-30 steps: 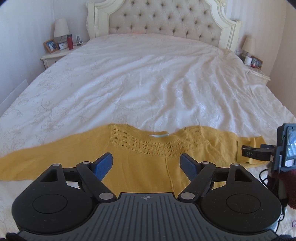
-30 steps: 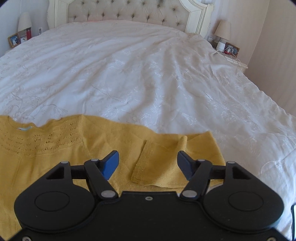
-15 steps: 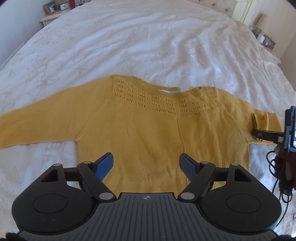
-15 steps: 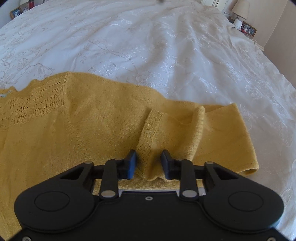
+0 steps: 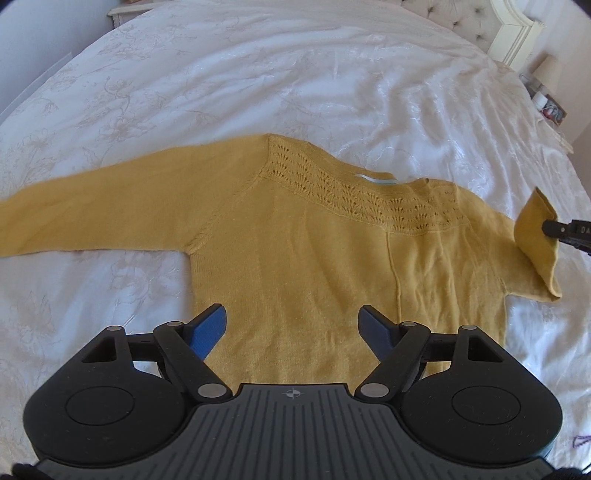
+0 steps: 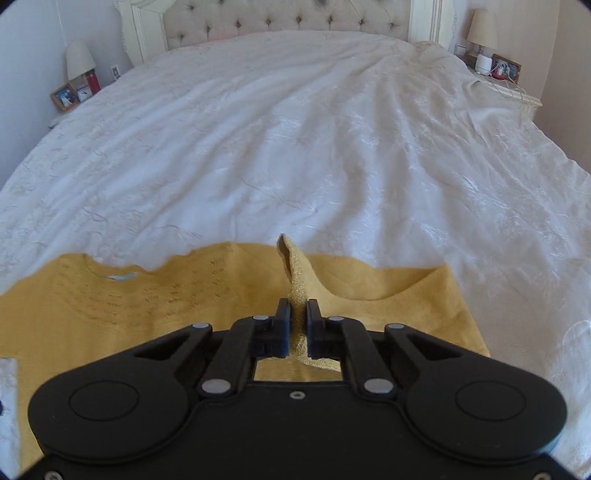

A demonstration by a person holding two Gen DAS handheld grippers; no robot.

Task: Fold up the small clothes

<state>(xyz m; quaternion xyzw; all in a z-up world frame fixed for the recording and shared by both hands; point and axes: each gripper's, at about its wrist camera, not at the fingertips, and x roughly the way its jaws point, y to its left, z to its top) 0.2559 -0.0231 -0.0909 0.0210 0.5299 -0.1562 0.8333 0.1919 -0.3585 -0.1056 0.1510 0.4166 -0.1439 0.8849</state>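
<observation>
A mustard-yellow knit sweater [image 5: 295, 258] lies flat on the white bedspread [image 5: 295, 92], its neck toward the headboard. Its left sleeve [image 5: 92, 214] is spread out straight. My left gripper [image 5: 291, 317] hovers open over the sweater's lower body with nothing between its blue pads. In the right wrist view my right gripper [image 6: 297, 308] has its jaws closing tight on the right sleeve's cuff [image 6: 295, 273], whose fabric is pinched and pulled up off the bed. The left wrist view shows that cuff [image 5: 535, 236] raised at the far right, with the right gripper's tip [image 5: 550, 227] on it.
The bedspread [image 6: 295, 147] stretches back to a tufted headboard [image 6: 288, 14]. A nightstand with a lamp [image 6: 79, 55] and photo frames stands at the left. Another lamp [image 6: 480, 26] stands at the right.
My right gripper shut on the folded sleeve cuff and lifted it off the bed. My left gripper tipped downward over the sweater's body and stayed open.
</observation>
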